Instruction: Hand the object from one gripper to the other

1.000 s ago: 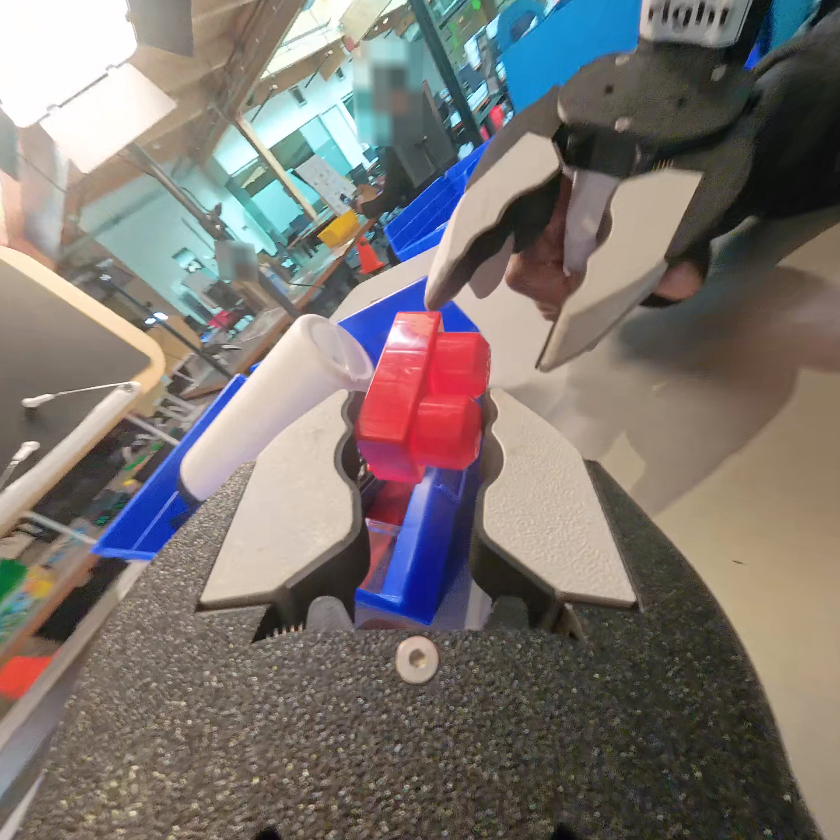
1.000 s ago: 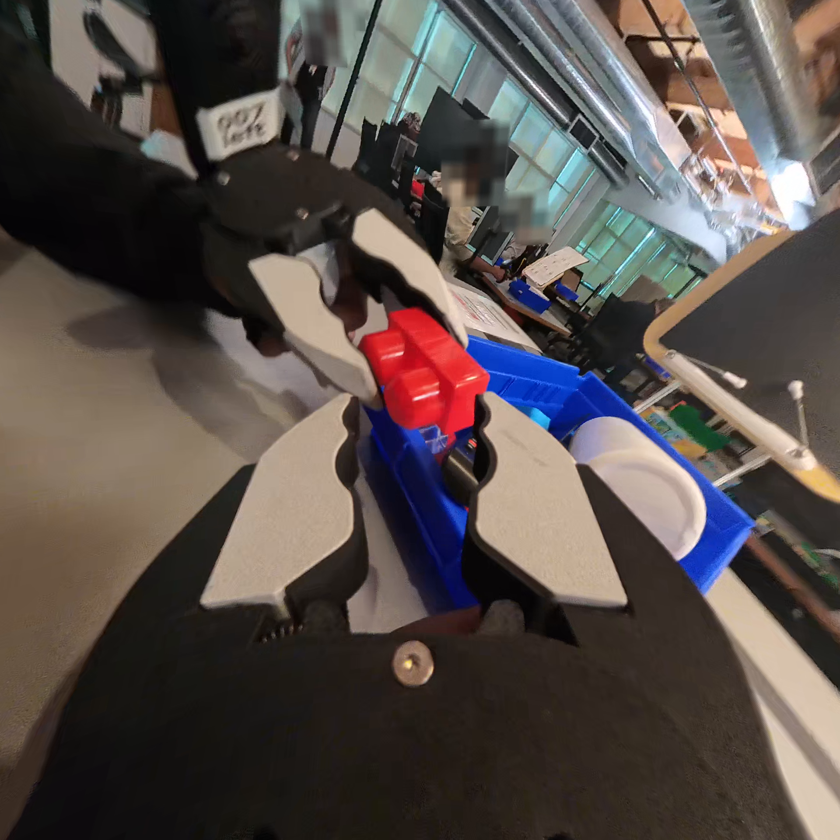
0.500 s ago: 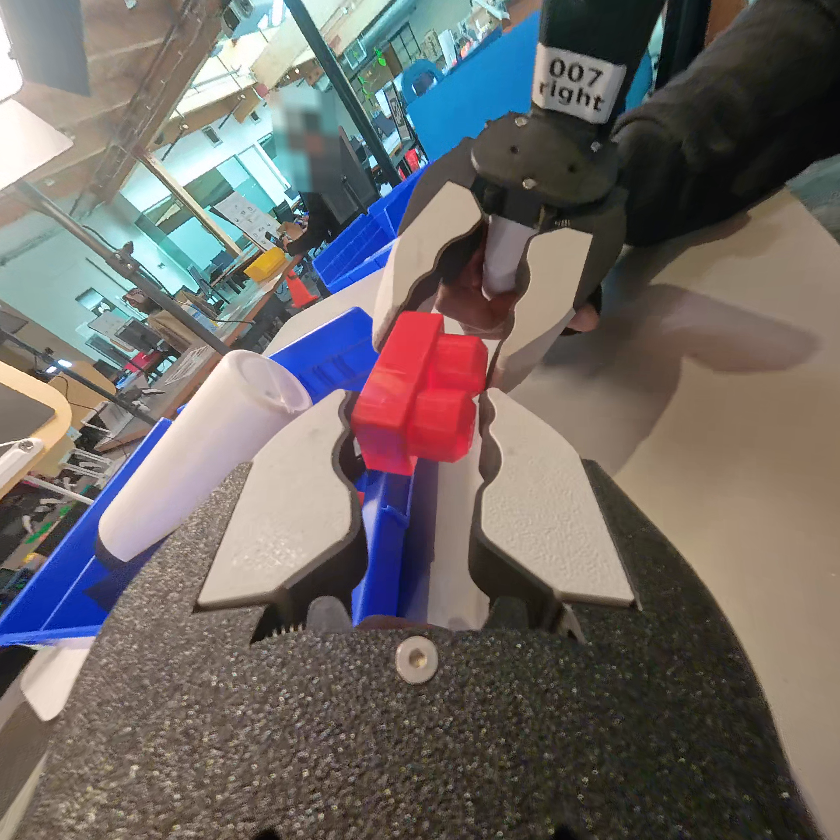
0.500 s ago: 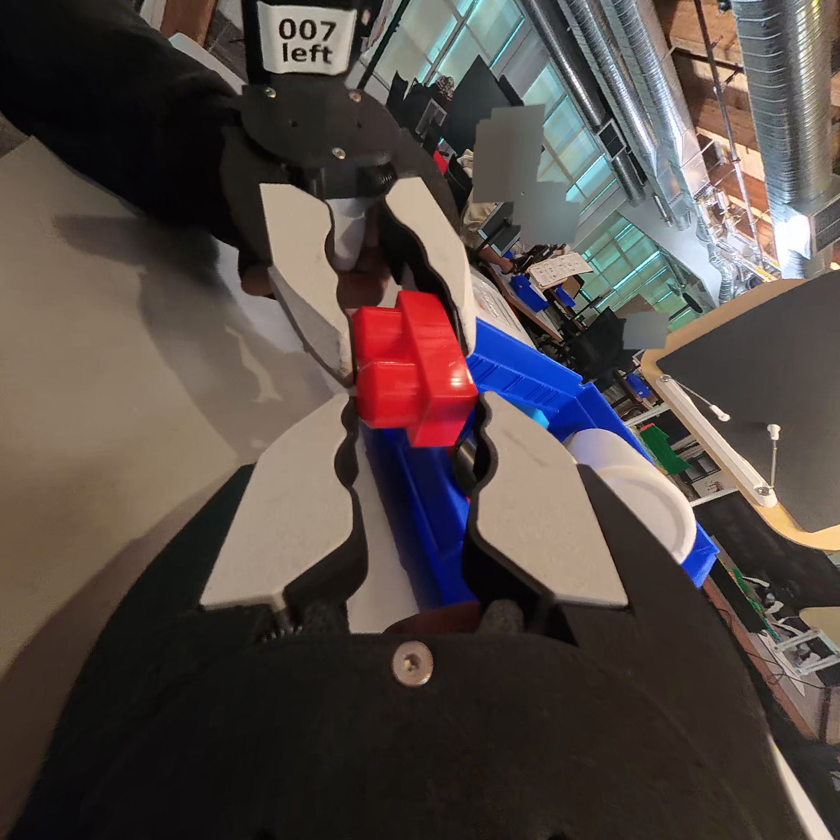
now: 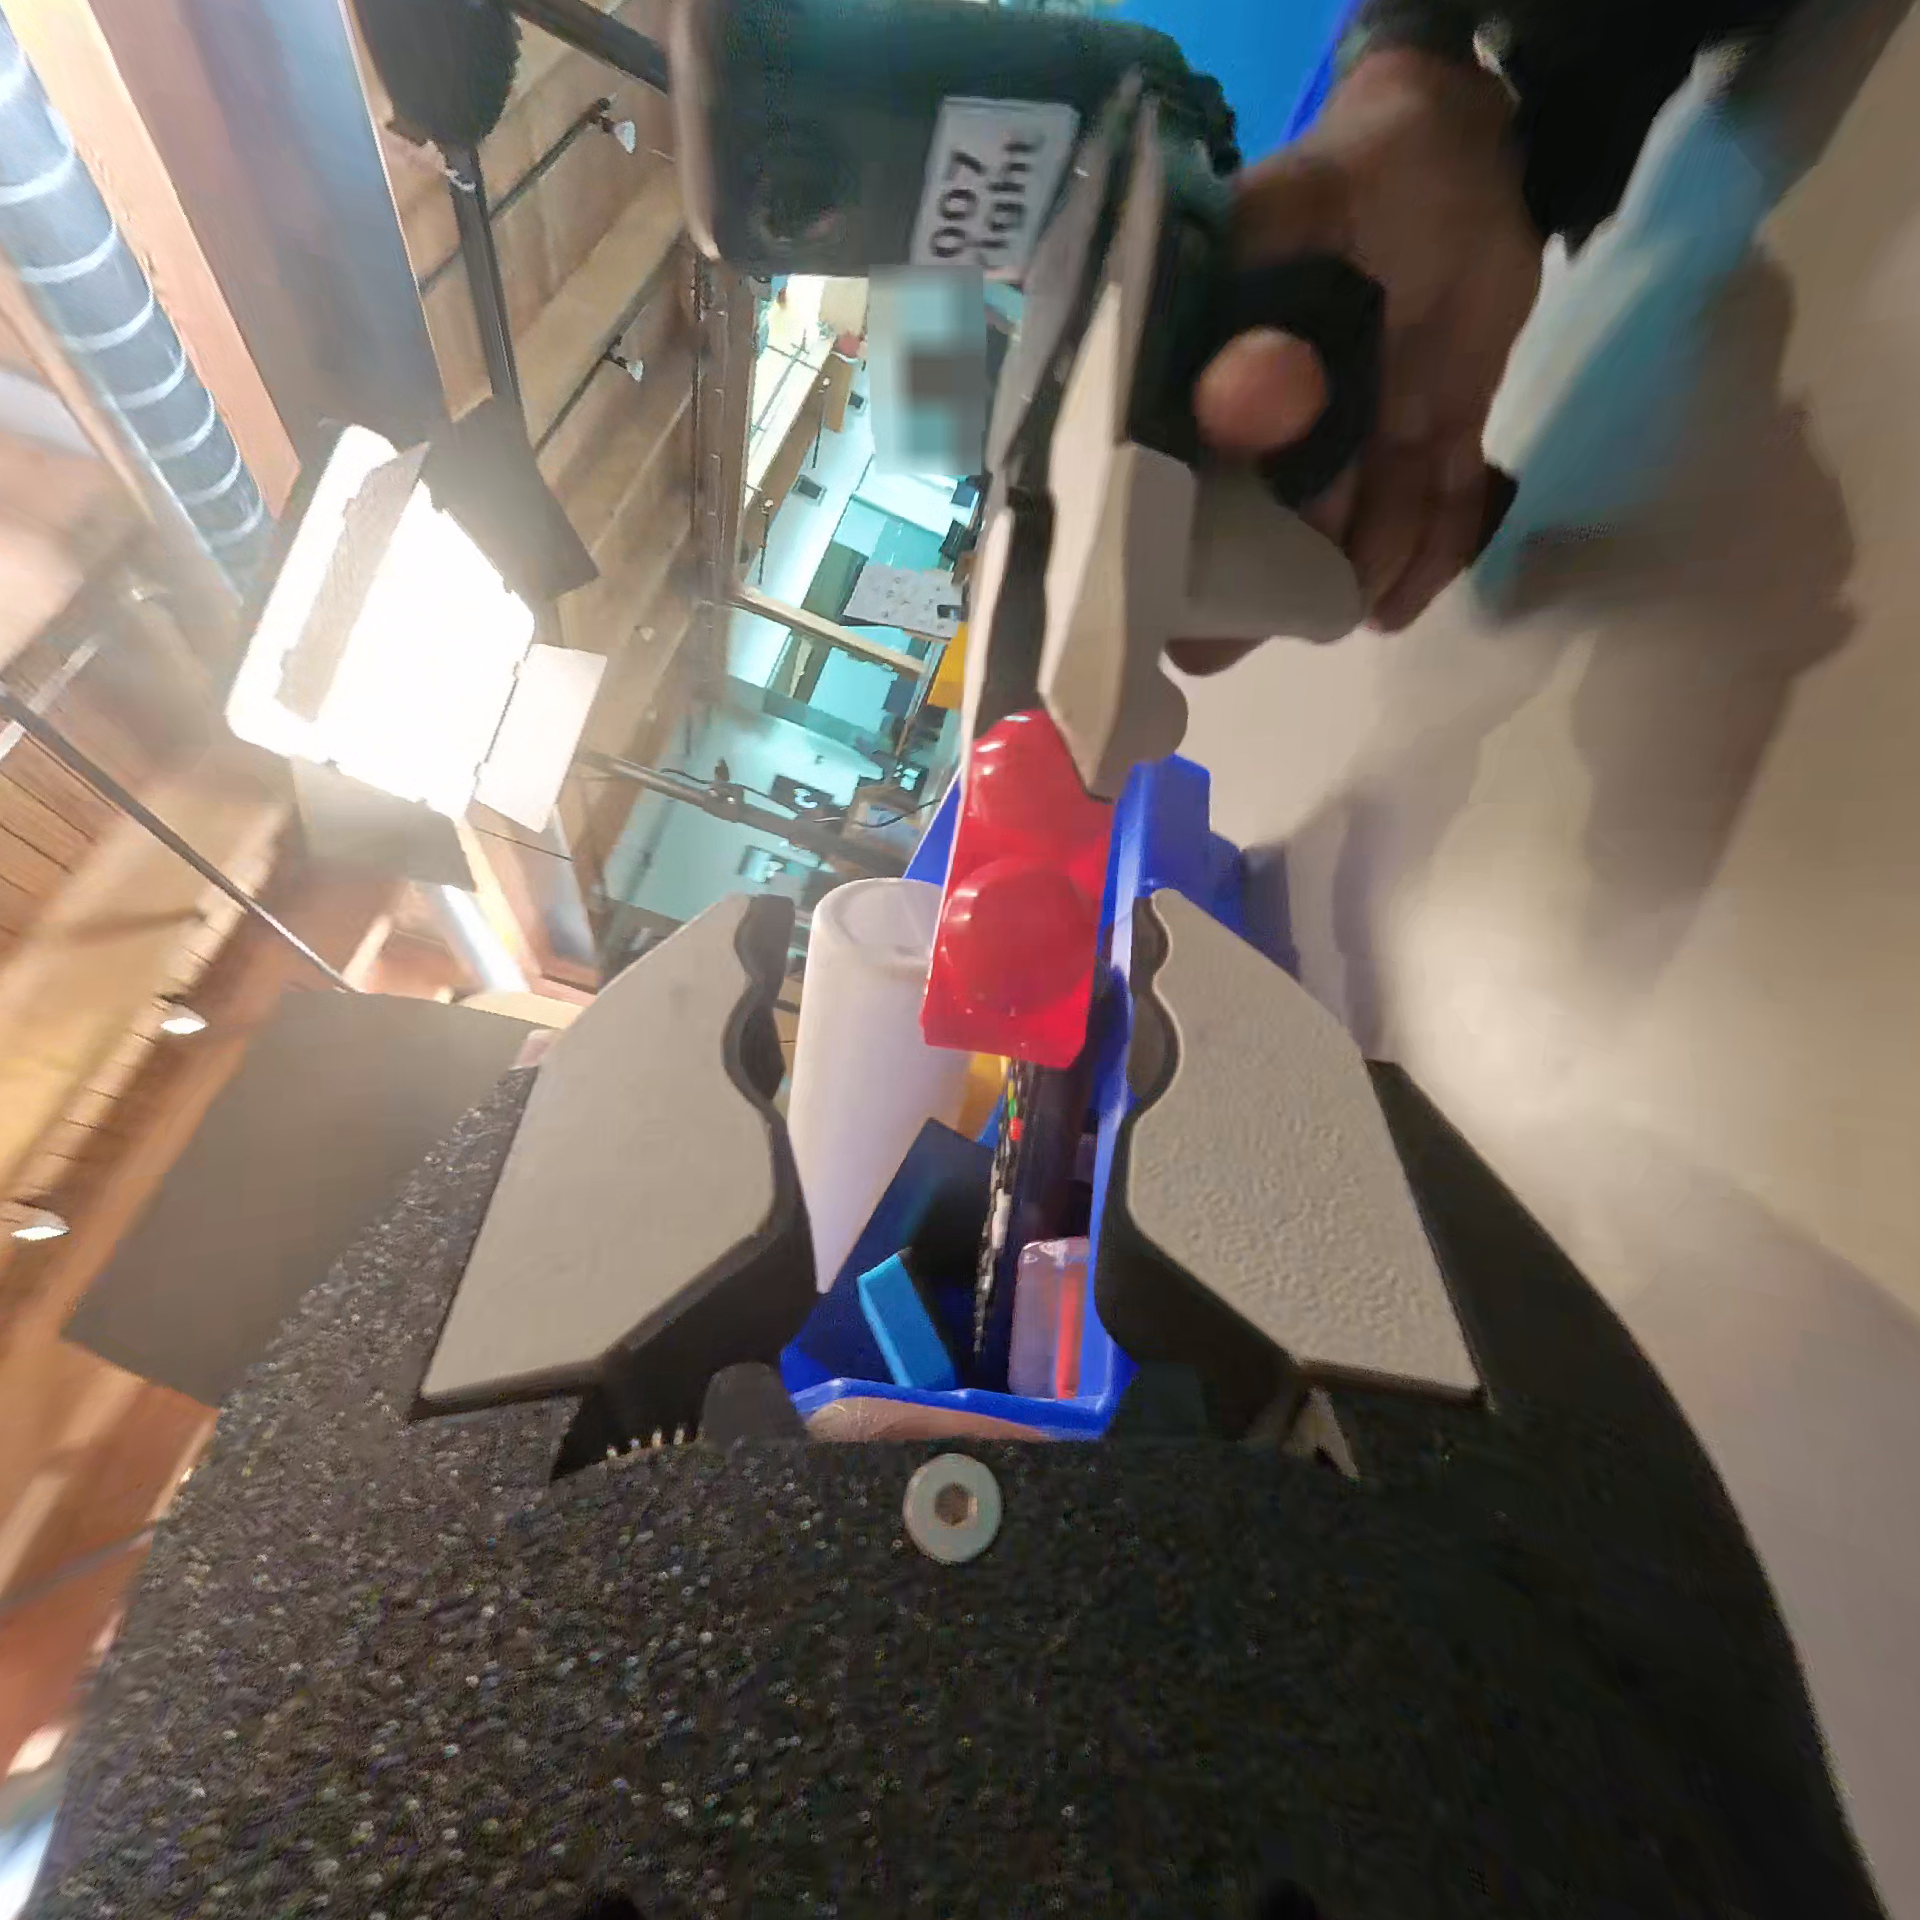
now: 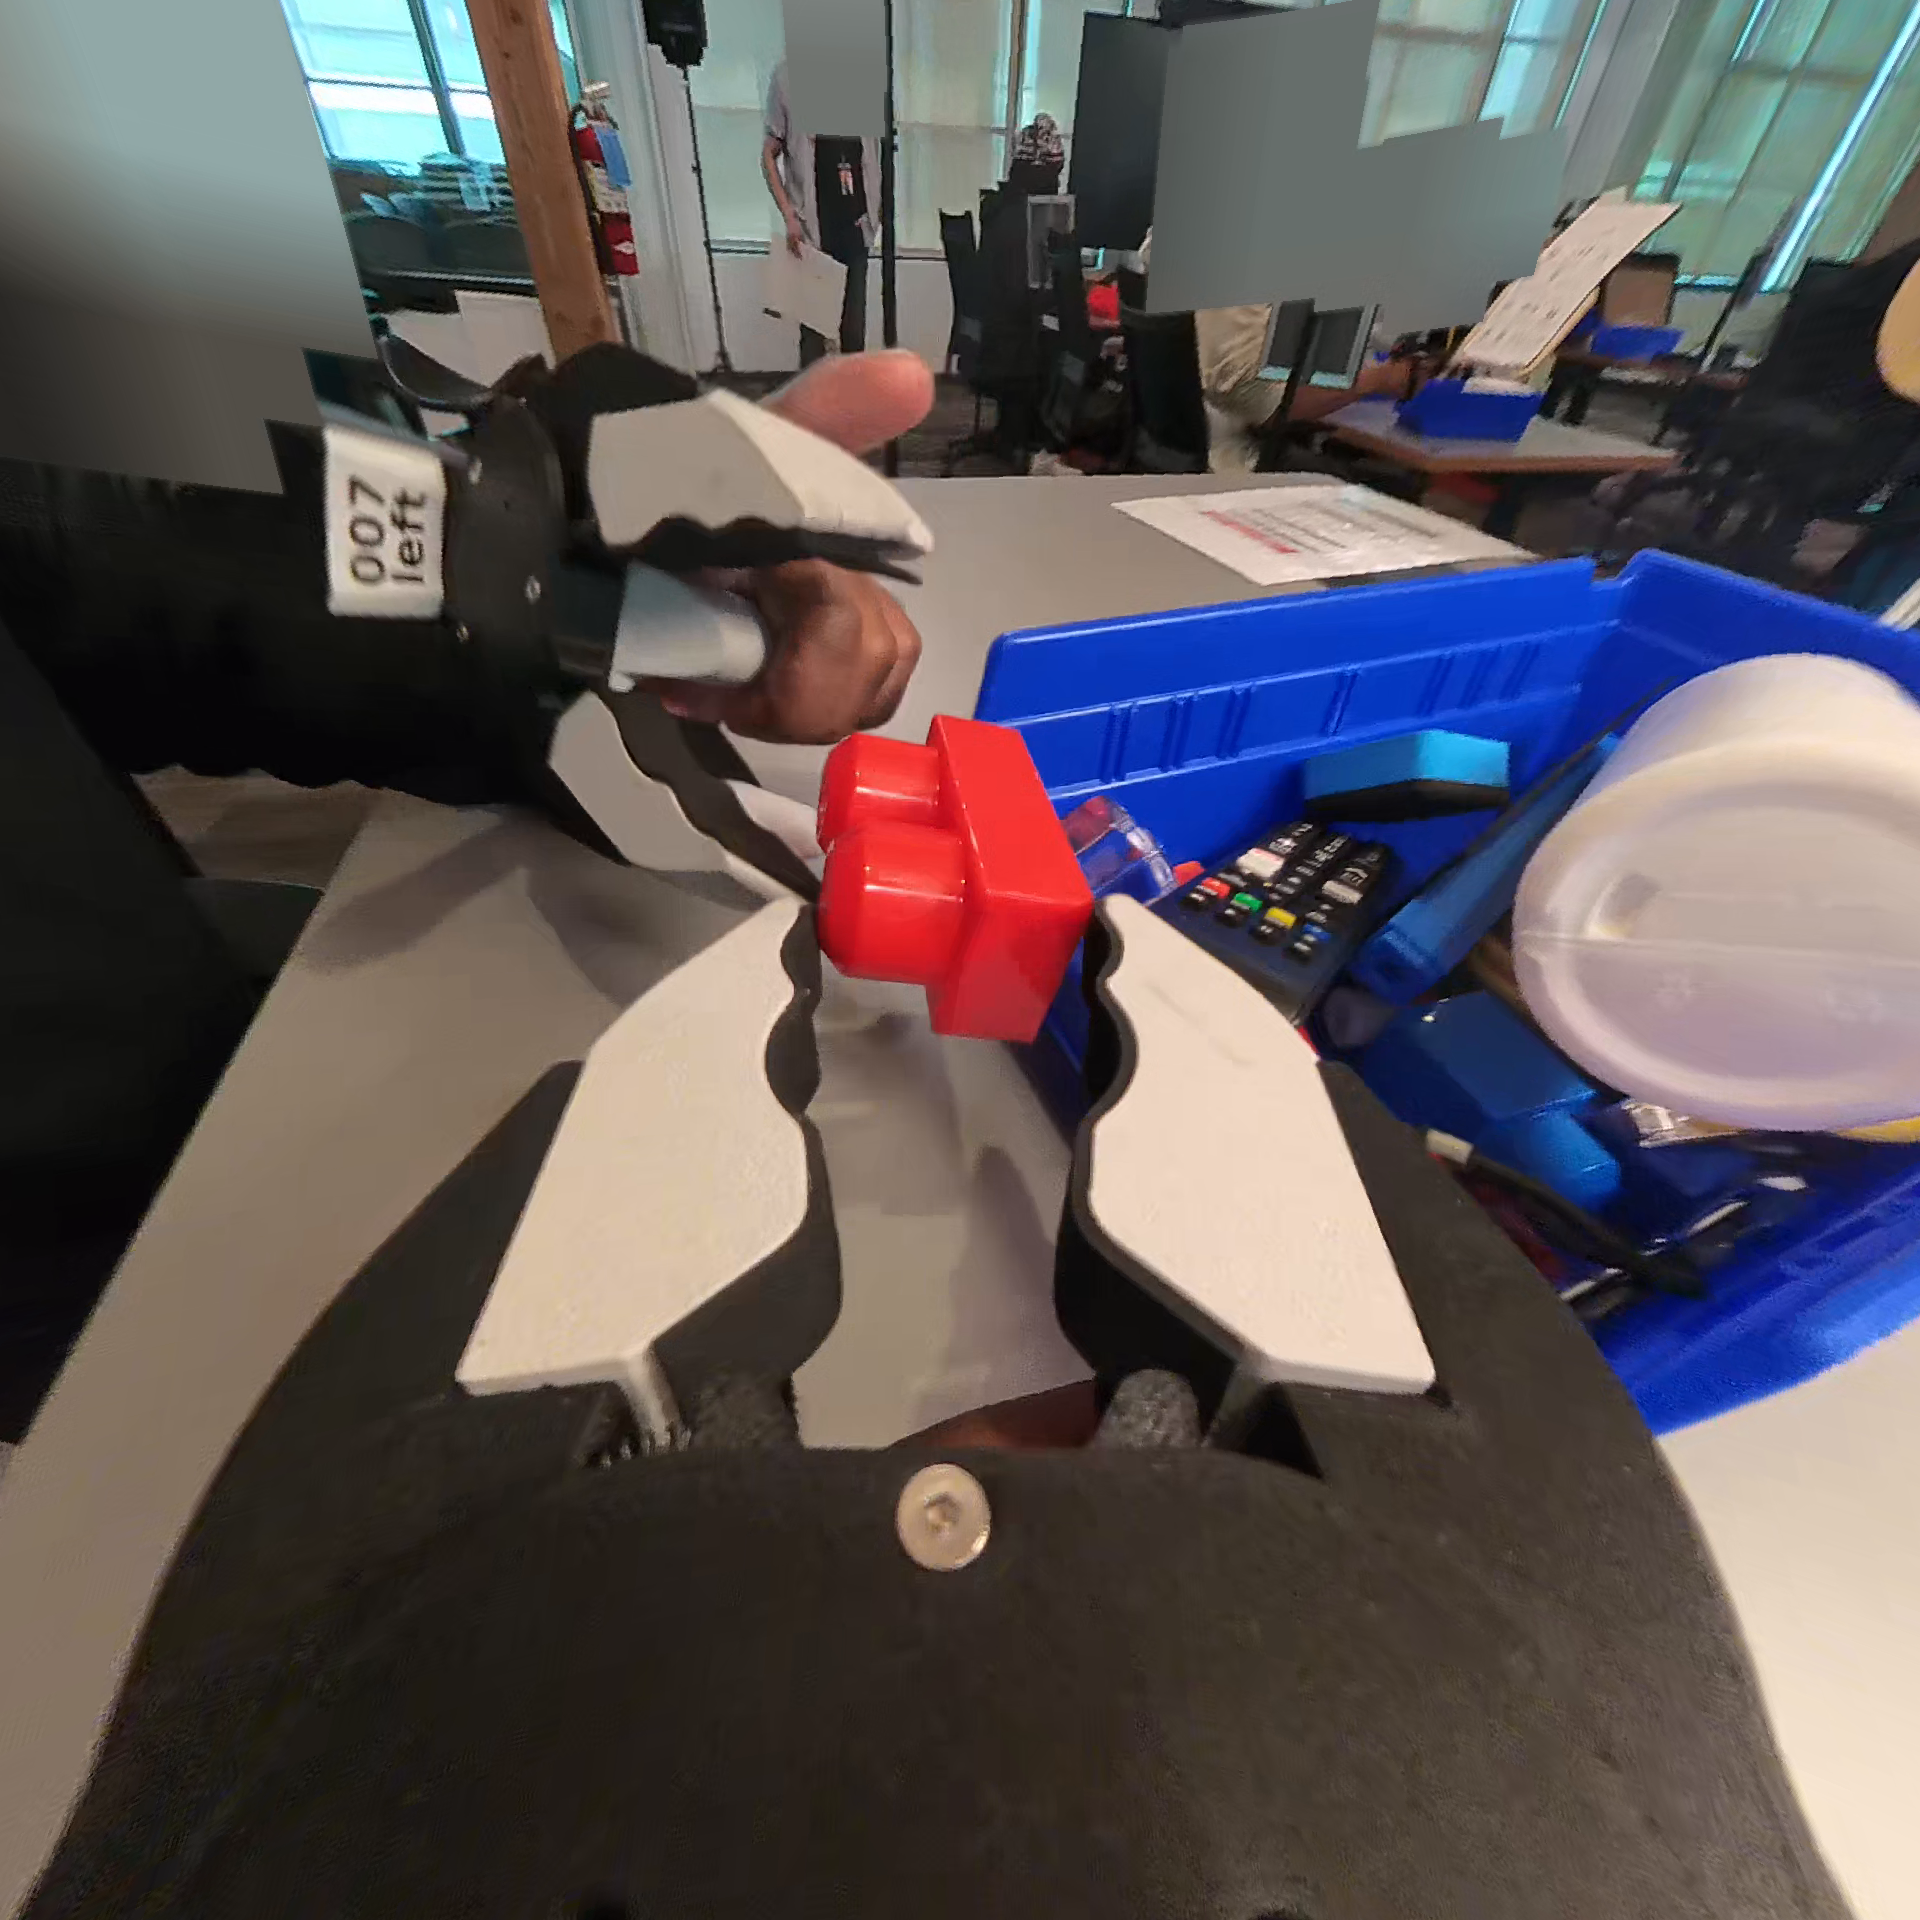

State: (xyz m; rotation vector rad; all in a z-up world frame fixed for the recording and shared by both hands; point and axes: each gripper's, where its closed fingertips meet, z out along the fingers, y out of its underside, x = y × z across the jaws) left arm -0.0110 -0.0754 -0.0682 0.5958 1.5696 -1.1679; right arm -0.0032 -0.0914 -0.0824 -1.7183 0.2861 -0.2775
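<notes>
A red toy block with two round studs (image 6: 951, 883) is clamped between the tips of my right gripper (image 6: 951, 914), just above the near edge of a blue bin (image 6: 1299, 665). My left gripper (image 6: 864, 715) is at the upper left of the right wrist view, turned on its side with its jaws wide apart, and its lower fingertip is beside the block's studs. In the left wrist view my left gripper (image 5: 956, 914) is open, with gaps on both sides of the red block (image 5: 1018, 914). The right gripper (image 5: 1049, 743) grips the block from above.
The blue bin (image 5: 1174, 810) holds a white cylinder (image 6: 1714, 914), a black remote control (image 6: 1278, 883), a blue sponge (image 6: 1403, 764) and other items. It stands on a grey table (image 6: 312, 1091). A printed sheet (image 6: 1320, 530) lies farther back. People and desks are far behind.
My left gripper has opened and let go of the red block. My right gripper has shut on it and now holds it alone. Both grippers have rolled, and the left has drawn slightly away.
</notes>
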